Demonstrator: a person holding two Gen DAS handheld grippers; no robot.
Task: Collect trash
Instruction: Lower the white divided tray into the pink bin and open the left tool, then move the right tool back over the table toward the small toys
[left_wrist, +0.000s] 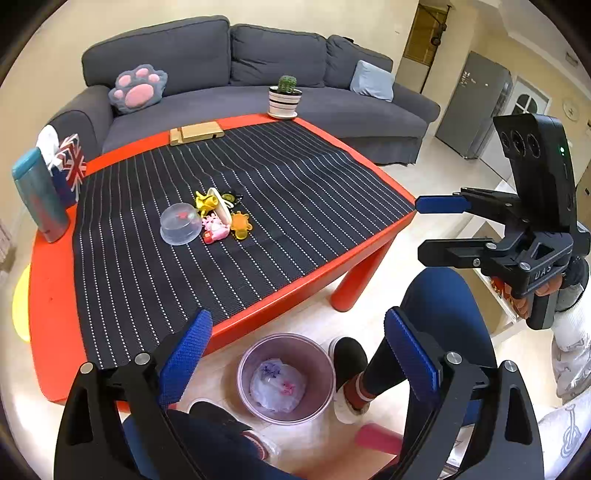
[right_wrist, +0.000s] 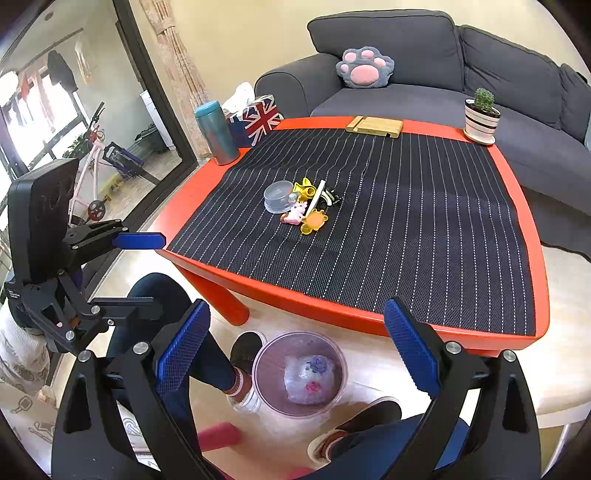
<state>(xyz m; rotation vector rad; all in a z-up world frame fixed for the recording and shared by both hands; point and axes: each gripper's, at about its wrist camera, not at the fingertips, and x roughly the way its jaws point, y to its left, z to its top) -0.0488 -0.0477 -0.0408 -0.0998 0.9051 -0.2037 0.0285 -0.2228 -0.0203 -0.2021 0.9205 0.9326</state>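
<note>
The left gripper (left_wrist: 297, 354) had its blue-padded jaws spread wide with nothing between them, and the right gripper (right_wrist: 295, 347) stood equally wide and empty; each was held off the near edge of the red table (left_wrist: 51, 295), above the person's knees. Directly below and between them on the floor sat the translucent trash bin (left_wrist: 286, 378), touching nothing, with one crumpled plastic bag (left_wrist: 277, 386) already lying in it. The remaining clutter lay ahead and well apart from both pairs of fingers, near the middle of the striped black mat (left_wrist: 258, 177): a clear plastic dome lid (left_wrist: 180, 223) with a tight cluster of small toys (left_wrist: 221, 218) just beside it, among them a white stick-like piece (right_wrist: 317, 194) whose long axis ran roughly away from the person. Judged from the two views, the lid lay toward the left gripper's side of the pile and the toys toward the right's, so either hand had to travel forward over the table edge, neither clearly nearer. A teal tumbler (left_wrist: 38, 195), Union Jack tissue box (left_wrist: 68, 168), wooden stand (left_wrist: 195, 133) and potted cactus (left_wrist: 285, 96) ringed the far rim
</note>
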